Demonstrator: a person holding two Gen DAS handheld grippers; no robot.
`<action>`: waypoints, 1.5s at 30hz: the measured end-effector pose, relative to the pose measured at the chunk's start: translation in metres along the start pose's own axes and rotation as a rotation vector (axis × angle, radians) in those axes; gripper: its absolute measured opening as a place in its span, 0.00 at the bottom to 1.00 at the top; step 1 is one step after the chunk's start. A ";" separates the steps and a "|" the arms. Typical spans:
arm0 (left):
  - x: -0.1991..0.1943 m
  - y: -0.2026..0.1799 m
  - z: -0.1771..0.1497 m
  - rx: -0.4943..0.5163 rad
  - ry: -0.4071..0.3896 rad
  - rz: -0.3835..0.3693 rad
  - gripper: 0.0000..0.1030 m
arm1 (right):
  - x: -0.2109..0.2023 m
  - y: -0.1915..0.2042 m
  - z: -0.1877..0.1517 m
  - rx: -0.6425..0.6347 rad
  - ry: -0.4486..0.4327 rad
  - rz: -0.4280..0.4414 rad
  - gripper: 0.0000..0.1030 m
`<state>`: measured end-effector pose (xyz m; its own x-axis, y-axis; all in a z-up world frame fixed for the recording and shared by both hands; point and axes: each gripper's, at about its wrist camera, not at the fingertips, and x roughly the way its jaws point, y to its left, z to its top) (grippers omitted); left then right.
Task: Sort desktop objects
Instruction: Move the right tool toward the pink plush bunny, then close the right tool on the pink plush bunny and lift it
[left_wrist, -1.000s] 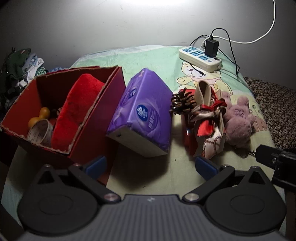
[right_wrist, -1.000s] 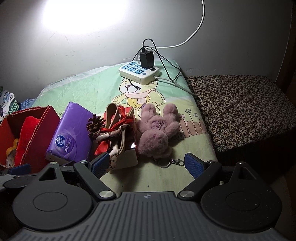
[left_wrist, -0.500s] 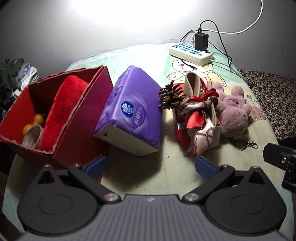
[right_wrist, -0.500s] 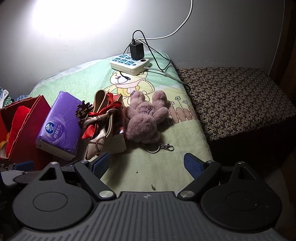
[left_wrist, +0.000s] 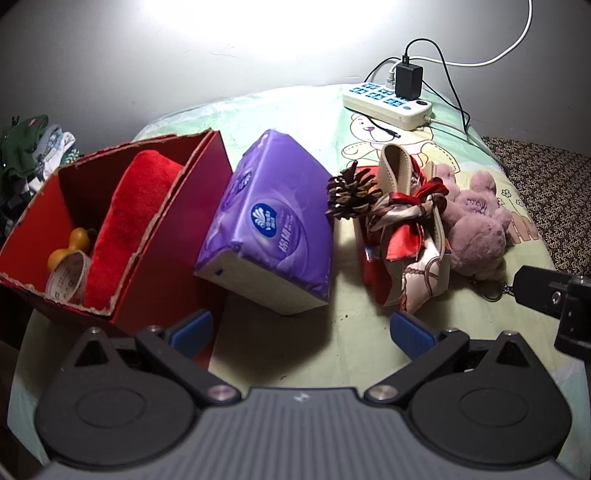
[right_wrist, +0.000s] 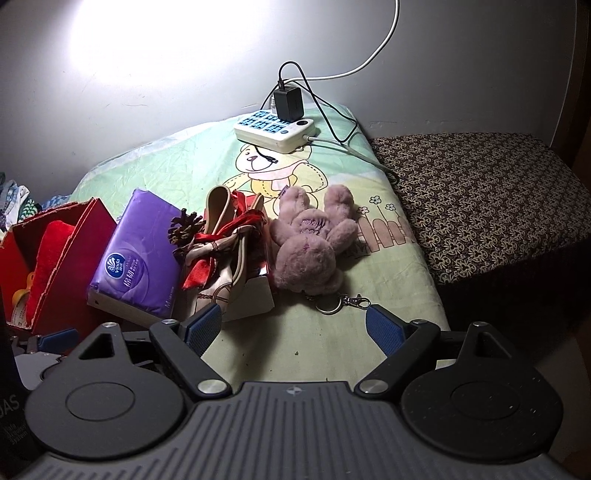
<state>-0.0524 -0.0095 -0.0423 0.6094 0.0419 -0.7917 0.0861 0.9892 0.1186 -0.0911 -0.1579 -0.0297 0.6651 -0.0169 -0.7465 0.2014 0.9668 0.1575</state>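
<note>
A purple tissue pack (left_wrist: 269, 225) (right_wrist: 142, 254) leans against an open red box (left_wrist: 155, 236) (right_wrist: 74, 236) holding a red cushion (left_wrist: 125, 221), a tape roll (left_wrist: 68, 277) and an orange toy (left_wrist: 70, 247). To its right lie a pine cone (left_wrist: 351, 192) (right_wrist: 184, 229), a beige shoe with a red scarf (left_wrist: 410, 221) (right_wrist: 221, 240) and a pink plush keychain (left_wrist: 472, 225) (right_wrist: 314, 251). My left gripper (left_wrist: 301, 330) is open and empty, hovering before the tissue pack. My right gripper (right_wrist: 291, 328) is open and empty, near the plush's key ring (right_wrist: 328, 304).
A white power strip (left_wrist: 388, 103) (right_wrist: 275, 129) with a black charger and cables sits at the back by the wall. A brown patterned surface (right_wrist: 480, 195) lies lower to the right. Folded clothes (left_wrist: 26, 147) are at the far left. The right gripper's body (left_wrist: 554, 299) shows in the left view.
Both grippers have pulled back and risen slightly, so the objects look smaller and farther. Both stay open. Nothing on the table has moved.
</note>
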 end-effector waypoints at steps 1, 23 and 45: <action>0.001 0.000 0.001 0.003 0.000 -0.002 0.99 | 0.001 0.001 0.001 -0.001 0.000 0.002 0.82; 0.007 -0.005 0.004 0.079 -0.018 -0.108 0.99 | 0.015 -0.011 0.019 0.033 -0.032 -0.034 0.80; 0.013 -0.127 0.021 0.413 -0.255 -0.404 0.97 | 0.059 -0.091 0.075 0.144 0.086 -0.017 0.78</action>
<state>-0.0389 -0.1374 -0.0550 0.6297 -0.4088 -0.6606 0.6149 0.7819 0.1023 -0.0163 -0.2659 -0.0402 0.5979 -0.0055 -0.8016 0.3173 0.9199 0.2304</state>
